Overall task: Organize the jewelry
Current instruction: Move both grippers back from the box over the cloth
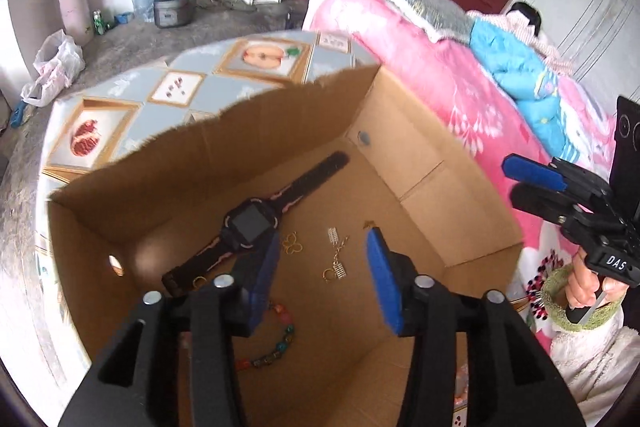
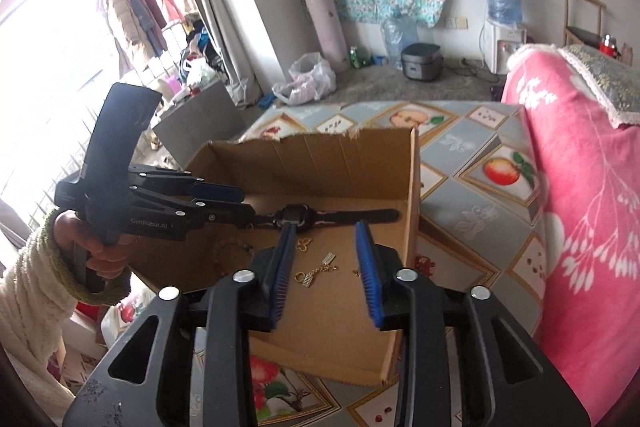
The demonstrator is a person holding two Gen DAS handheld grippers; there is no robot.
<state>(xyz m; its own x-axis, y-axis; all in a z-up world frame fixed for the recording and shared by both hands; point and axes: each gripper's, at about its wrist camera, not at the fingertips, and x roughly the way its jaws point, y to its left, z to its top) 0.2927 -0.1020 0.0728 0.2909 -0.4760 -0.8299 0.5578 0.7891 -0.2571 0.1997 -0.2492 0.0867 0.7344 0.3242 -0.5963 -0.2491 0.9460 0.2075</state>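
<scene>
cardboard box (image 1: 420, 163) on patterned tabletop, collecting jewelry | smartwatch (image 1: 250, 223) along far wall; gold charm chain (image 1: 336, 259) mid-floor; bead bracelet (image 1: 276, 339), partly hidden, near edge | left gripper (image 1: 324, 275) parted, empty, above floor | right gripper (image 2: 326, 275) parted, empty, probably freshly unloaded

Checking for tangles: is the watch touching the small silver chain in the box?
Apart: left wrist view shows bare cardboard between the watch and the silver chain.
</scene>
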